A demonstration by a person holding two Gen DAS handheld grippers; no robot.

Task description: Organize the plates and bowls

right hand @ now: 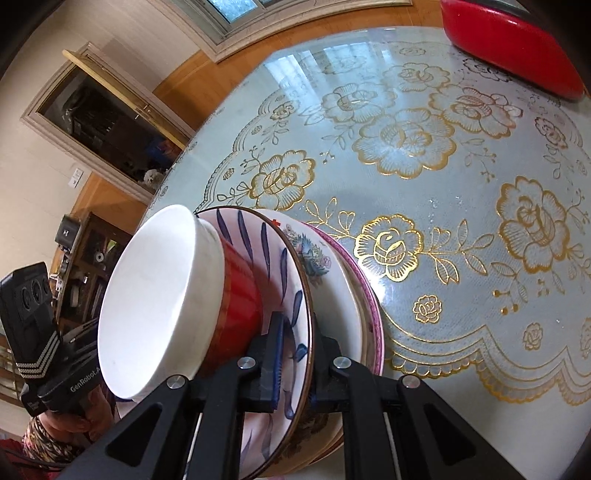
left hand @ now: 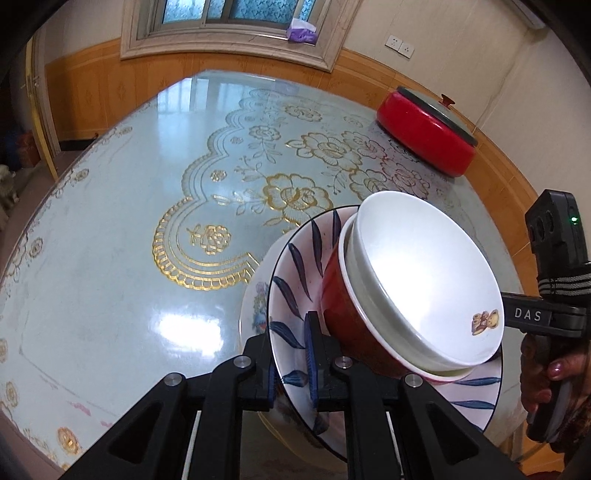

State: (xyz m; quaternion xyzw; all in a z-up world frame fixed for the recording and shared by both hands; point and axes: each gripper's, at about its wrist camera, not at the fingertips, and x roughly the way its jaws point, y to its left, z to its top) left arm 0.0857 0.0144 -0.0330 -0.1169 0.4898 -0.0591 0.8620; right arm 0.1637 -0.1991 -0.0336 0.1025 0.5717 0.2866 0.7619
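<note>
Above the round table [left hand: 110, 240], with its pale blue cloth patterned in gold flowers, you hold a whole stack of crockery between both grippers. Your left gripper [left hand: 290, 362] is clamped on the rim of the blue-leaf plate [left hand: 295, 258], one blue pad on the plate's upper face and the other behind it; a floral plate [left hand: 255, 306] shows just behind that rim. Your right gripper [right hand: 293, 363] pinches the opposite rim of the same blue-leaf plate in the same way, with the floral plate and a pink-rimmed plate [right hand: 373, 317] lying directly under it; whether those lower plates sit inside the jaws you cannot tell from either view.

On the blue-leaf plate rests a red bowl [left hand: 336, 295], and a white bowl [left hand: 417, 280] with a small bear picture near its rim is nested inside it. In both views the stack appears steeply tilted, the bowls leaning against the plate face.

Far across the table, near its edge, stands a red pot [left hand: 424, 129] with a grey lid and a red knob, well apart from the stack. Beyond it you see a wood-panelled wall and a window [left hand: 236, 14]. In the left wrist view your right hand [left hand: 546, 373] grips the handle of its gripper at the right edge.
</note>
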